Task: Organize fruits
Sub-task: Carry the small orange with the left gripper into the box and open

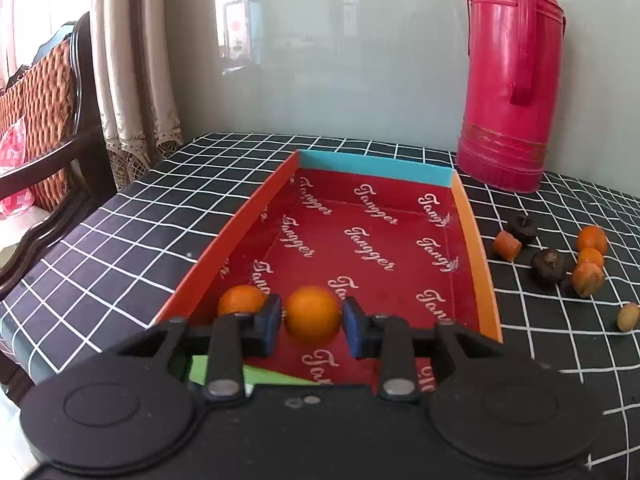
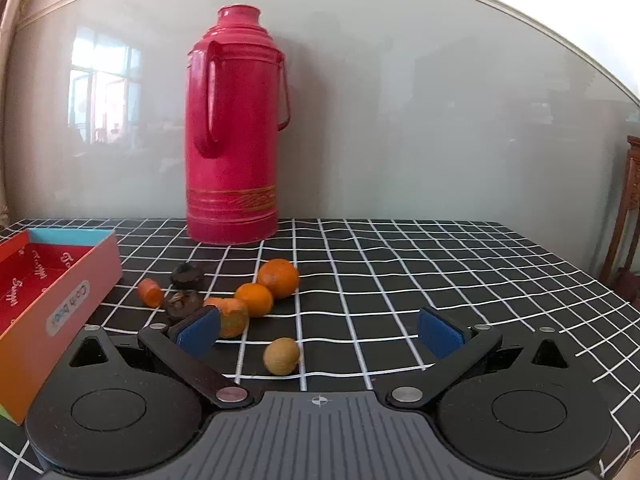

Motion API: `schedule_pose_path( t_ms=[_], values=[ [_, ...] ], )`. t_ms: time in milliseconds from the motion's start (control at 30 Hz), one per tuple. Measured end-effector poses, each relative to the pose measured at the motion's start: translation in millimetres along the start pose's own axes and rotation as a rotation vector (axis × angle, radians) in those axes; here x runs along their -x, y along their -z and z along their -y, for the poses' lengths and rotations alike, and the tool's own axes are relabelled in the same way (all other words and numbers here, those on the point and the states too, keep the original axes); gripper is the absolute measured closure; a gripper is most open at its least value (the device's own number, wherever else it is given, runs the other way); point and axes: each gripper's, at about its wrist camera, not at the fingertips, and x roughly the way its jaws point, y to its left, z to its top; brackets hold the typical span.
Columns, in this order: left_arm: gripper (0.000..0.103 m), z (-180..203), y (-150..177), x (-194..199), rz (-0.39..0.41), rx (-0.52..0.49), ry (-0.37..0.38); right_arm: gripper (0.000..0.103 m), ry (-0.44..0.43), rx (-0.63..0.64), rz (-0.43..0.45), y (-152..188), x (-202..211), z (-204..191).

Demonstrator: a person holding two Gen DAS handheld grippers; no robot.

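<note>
My left gripper point(image 1: 313, 322) is shut on a small orange point(image 1: 313, 315) and holds it over the near end of the red-lined box point(image 1: 380, 240). Another orange point(image 1: 241, 300) lies in the box by its left wall. My right gripper point(image 2: 319, 334) is open and empty, low over the table. A small tan fruit point(image 2: 281, 356) lies between its fingers. Beyond it lie two oranges point(image 2: 278, 278) point(image 2: 254, 299), an orange fruit point(image 2: 232, 316) behind the left pad, an orange piece point(image 2: 150, 292) and two dark fruits point(image 2: 187, 276). The same pile point(image 1: 588, 264) shows in the left wrist view.
A tall pink thermos point(image 2: 234, 128) stands at the back of the table against a pale wall. The table has a black cloth with a white grid point(image 2: 440, 272). A chair point(image 1: 48, 120) and curtains stand off the table's left edge. The box point(image 2: 60, 300) is left of the fruit pile.
</note>
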Motion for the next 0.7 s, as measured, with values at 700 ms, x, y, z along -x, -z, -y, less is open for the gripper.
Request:
schedule_pose_path(
  t_ms=[700],
  values=[
    [0.062,-35.8,-3.9,24.7,0.102,0.045,-0.06,0.0,-0.06,-0.033,-0.108,3.0,-28.2,-15.0]
  ],
)
